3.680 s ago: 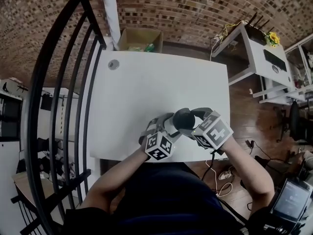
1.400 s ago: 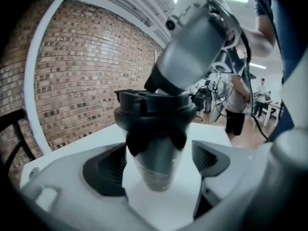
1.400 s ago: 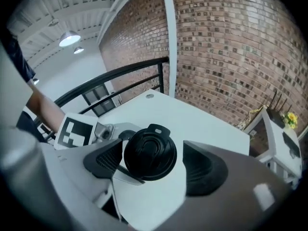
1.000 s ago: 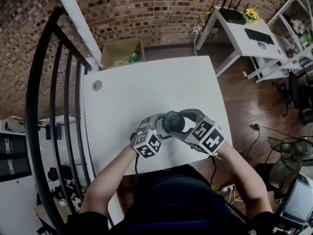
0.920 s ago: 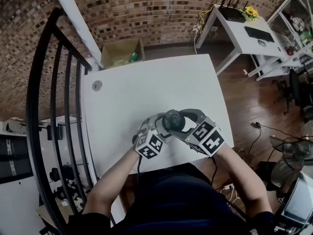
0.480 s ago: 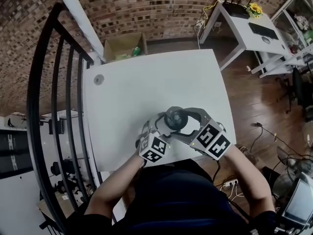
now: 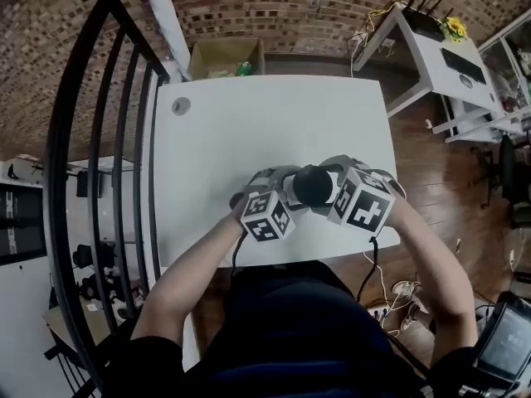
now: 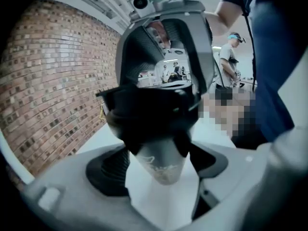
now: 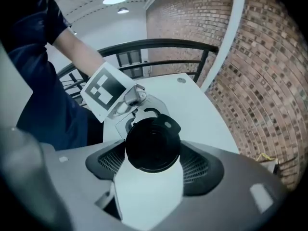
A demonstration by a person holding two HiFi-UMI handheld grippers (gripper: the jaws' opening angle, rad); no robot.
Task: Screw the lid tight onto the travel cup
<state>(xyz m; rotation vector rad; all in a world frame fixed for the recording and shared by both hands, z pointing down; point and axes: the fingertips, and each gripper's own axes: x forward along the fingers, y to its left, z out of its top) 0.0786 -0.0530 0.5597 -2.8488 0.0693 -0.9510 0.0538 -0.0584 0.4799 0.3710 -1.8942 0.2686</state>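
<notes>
The travel cup point(image 8: 163, 160) stands upright with the black lid point(image 9: 153, 143) on its mouth. The near edge of the table point(image 7: 249, 131) runs just beside the cup; I cannot tell whether the cup's base rests on it.

The left gripper point(image 8: 158, 170) takes the cup's grey body from the left. Its fingers point(image 8: 108, 170) stand wide, have just been closing a little, and appear pressed on that body. The right gripper point(image 9: 154, 163) comes steeply down over the cup. Its fingers point(image 9: 199, 166), also wide, have just been opening a little and meet the lid's rim on both sides.

**Risks, as I judge them:**
- The body tapers and looks smooth, so it may spin in the left fingers when the lid is twisted.
- The eased right fingers may skid round the rim.
- A lid seated crooked would cross-thread.
- A hard twist could tip the cup over the near edge.

Against the earlier head view, cup and grippers keep their arrangement. The right marker cube point(image 7: 363, 206) sits closer to the cup and is turned.
</notes>
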